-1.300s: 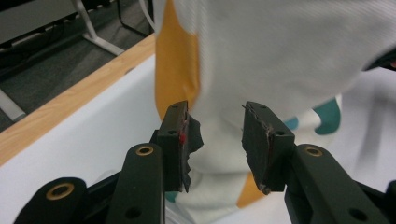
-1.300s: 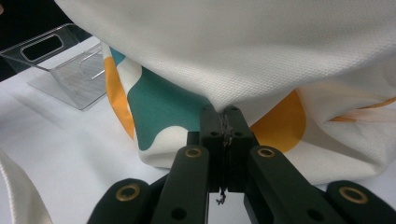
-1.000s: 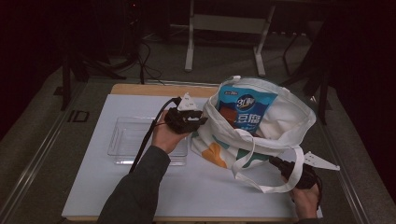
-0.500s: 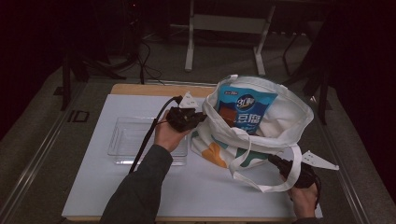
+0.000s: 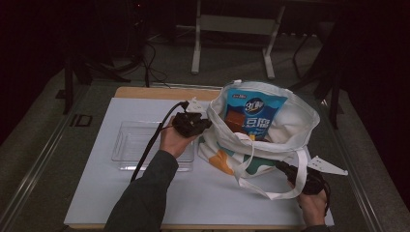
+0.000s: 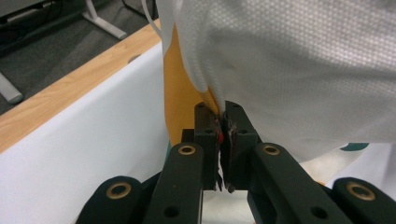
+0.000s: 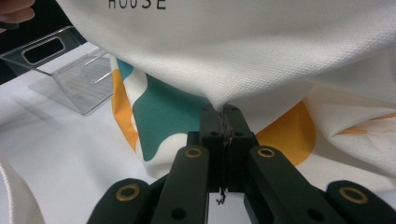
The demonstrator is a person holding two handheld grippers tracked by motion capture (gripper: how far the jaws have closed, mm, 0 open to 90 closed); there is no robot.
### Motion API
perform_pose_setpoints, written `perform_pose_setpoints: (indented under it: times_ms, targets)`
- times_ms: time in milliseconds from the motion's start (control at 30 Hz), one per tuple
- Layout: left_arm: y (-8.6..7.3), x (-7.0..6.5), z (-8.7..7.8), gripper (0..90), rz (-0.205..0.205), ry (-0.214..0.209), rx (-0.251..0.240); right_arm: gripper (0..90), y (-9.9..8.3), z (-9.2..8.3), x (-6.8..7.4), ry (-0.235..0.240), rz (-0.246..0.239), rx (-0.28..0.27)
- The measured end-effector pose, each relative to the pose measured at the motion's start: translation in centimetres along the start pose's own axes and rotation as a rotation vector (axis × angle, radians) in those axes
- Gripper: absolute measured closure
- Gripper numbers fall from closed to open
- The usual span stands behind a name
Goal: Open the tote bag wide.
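Now the white tote bag (image 5: 261, 140) sat propped open at the middle of the surface (image 5: 96, 193), toward its three o'clock side, mouth gaping upward. A blue snack packet (image 5: 255, 115) stood upright inside it, top poking above the rim. The left claw (image 5: 205, 126) was at the bag's nine o'clock edge, and the left gripper view showed it plainly: jaws drawn together, clamped on a fold of the bag's white fabric (image 6: 219, 109), with an orange patch of the print just behind. Those jaws had just been closing, and the cloth was caught between them. Down at five o'clock, the right claw (image 5: 285, 169) was also pinched tight on the bag's rim; the right gripper view had the woven fabric (image 7: 224, 109) bunched right at the jaw tips, teal and orange print beneath it. A white carry strap (image 5: 270, 193) looped out loose across the surface near that hand. Over at the bag's nine o'clock, a clear plastic tray (image 5: 126, 150) lay flat beside the left hand (image 5: 174, 142), the black cable (image 5: 150, 150) trailing across it.
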State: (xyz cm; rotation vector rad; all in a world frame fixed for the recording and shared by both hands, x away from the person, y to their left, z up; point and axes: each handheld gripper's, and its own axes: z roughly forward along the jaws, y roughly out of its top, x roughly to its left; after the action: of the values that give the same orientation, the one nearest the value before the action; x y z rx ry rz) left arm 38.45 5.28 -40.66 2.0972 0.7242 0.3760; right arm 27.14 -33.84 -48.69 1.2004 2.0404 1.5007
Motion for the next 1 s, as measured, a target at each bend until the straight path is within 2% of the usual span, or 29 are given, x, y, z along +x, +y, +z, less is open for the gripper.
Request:
perform_pose_setpoints:
  times_ms: [467,767,1000]
  targets:
    - [-1.3,0.0,1.6,85.9,0.001,-0.005,0.074,89.1,-0.8,0.6,-0.3,0.014,0.011,0.039]
    - [-2.1,-0.1,2.7,85.8,-0.005,-0.009,0.113,89.2,-1.4,1.1,-0.7,0.020,0.028,0.084]
    - [-2.8,0.1,3.6,85.6,-0.011,-0.028,0.148,89.2,-1.9,1.7,-0.9,0.030,0.047,0.145]
